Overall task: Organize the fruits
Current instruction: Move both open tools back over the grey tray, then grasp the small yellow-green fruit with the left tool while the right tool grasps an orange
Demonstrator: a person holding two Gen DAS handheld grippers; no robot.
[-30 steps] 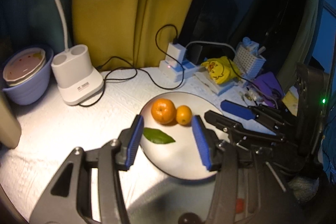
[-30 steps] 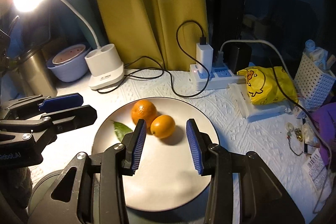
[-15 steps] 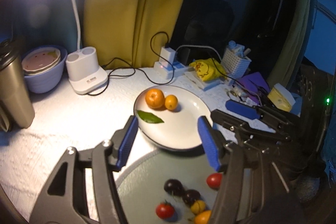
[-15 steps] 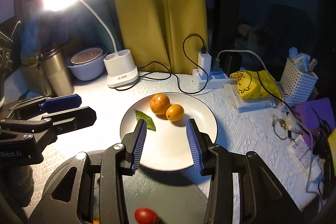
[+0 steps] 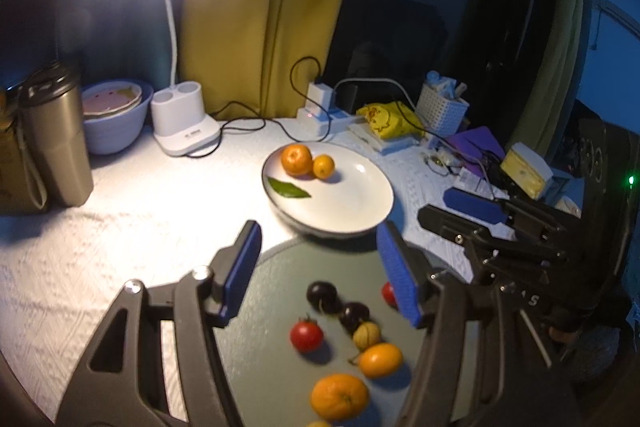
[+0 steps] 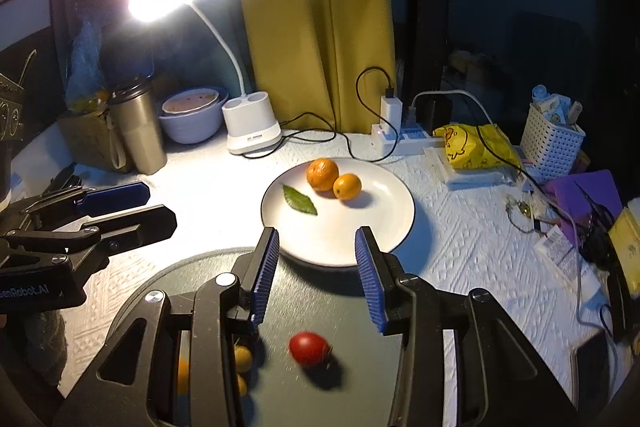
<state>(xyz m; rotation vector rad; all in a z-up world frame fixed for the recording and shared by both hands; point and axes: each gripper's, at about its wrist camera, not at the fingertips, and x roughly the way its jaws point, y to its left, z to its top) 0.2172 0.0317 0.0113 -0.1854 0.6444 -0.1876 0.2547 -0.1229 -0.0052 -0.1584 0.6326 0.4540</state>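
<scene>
A white plate (image 5: 352, 203) holds a mandarin (image 5: 296, 159), a kumquat (image 5: 323, 166) and a green leaf (image 5: 288, 188); it also shows in the right wrist view (image 6: 376, 223). A dark green round tray (image 5: 276, 307) in front of it carries two red tomatoes, dark cherries, a small yellow fruit, a kumquat and a mandarin (image 5: 339, 395). My left gripper (image 5: 320, 275) is open and empty above the tray. My right gripper (image 6: 316, 279) is open and empty above the tray's far edge, with a red tomato (image 6: 309, 347) below it.
At the back stand a lit desk lamp (image 5: 184, 131), a lavender bowl (image 5: 112, 123), a steel tumbler (image 5: 56, 143) and a power strip (image 6: 400, 139) with cables. At the right lie a yellow bag (image 6: 476, 143), a white basket (image 6: 552, 143) and purple clutter.
Both grippers have pulled back and up from the white plate. The dark tray with its fruits has come into view below them. Both stayed open.
</scene>
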